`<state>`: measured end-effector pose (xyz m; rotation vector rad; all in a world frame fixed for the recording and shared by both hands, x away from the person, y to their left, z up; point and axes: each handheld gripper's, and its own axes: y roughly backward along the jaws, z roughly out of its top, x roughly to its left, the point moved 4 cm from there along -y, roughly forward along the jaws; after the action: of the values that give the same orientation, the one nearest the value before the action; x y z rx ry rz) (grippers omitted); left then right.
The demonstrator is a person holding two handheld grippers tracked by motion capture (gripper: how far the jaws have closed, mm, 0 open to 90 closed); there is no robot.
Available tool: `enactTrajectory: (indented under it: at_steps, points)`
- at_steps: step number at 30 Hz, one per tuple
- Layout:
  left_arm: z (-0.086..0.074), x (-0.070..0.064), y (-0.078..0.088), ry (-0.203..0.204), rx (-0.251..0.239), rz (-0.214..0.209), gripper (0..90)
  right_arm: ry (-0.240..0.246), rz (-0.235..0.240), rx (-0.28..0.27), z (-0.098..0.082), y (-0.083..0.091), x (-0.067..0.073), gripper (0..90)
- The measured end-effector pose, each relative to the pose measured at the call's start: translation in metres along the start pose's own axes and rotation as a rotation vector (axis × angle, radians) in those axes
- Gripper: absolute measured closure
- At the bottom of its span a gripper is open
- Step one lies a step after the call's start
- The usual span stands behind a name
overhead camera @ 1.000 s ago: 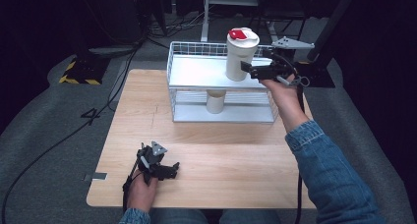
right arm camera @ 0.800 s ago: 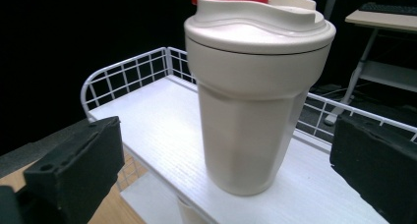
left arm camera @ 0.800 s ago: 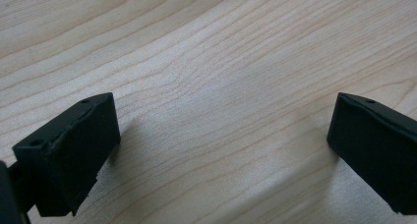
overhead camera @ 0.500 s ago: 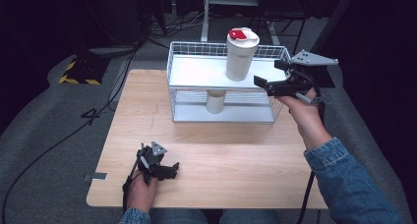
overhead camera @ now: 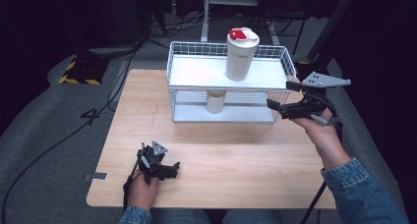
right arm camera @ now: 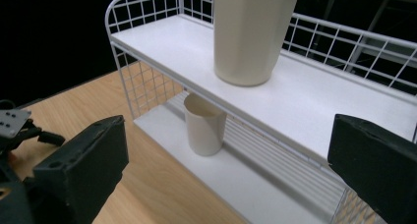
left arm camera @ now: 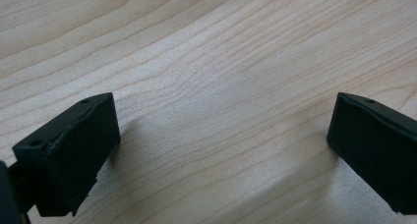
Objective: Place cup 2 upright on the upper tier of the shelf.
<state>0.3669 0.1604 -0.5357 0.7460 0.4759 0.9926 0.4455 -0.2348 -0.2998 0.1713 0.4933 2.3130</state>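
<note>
The bench [overhead camera: 236, 150] is a pale wooden board with a clear grain running across it, its corners rounded, standing on grey floor. Around it the room is dark: black cables trail over the floor behind and to the left, a yellow-and-black striped block [overhead camera: 77, 72] lies on the floor off the far left corner, and the legs of a light-coloured stand rise at the back.

At the far side of the bench stands a white wire rack [overhead camera: 183, 94] with two white shelves. A tall cream tumbler [overhead camera: 240, 57] with a red patch on its lid stands upright on the upper shelf, toward its right half. Directly below, on the lower shelf, stands a smaller cream cup [overhead camera: 215, 102], open at the top and upright.

The right claw [overhead camera: 275, 105] hangs off the right end of the rack, level with the gap between the shelves and near the wire end wall, pointing left at it. Its jaws stand wide apart with nothing between them, though they have just been closing a little. In the right gripper view the tumbler and the cup are seen beyond the jaws, well clear of both.

The left claw [overhead camera: 172, 169] rests low at the near left part of the bench, well apart from the rack. In the left gripper view its jaws are spread wide over bare wood and grip nothing.
</note>
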Motion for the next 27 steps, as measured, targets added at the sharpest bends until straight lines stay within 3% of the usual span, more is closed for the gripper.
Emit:
enactTrajectory:
  at_steps: [3,8,16,22,27]
  points:
    - [0.000,0.000,0.000,0.000,0.000,0.000,0.0,0.005,-0.002,0.032,-0.009,0.005,0.001,5.9]
    - [0.000,0.000,0.000,0.000,0.000,0.000,0.0,-0.021,0.008,0.040,-0.026,0.014,0.001,15.6]
    - [0.000,-0.001,0.000,0.003,-0.001,0.002,0.1,-0.051,-0.005,0.103,-0.060,0.018,0.000,15.5]
    - [0.000,-0.001,0.000,0.005,-0.001,0.003,0.1,-0.118,0.030,0.124,-0.089,0.015,-0.001,15.5]
    - [0.000,-0.001,0.000,0.007,-0.003,0.002,0.0,-0.136,0.047,0.150,-0.115,0.007,-0.002,15.5]
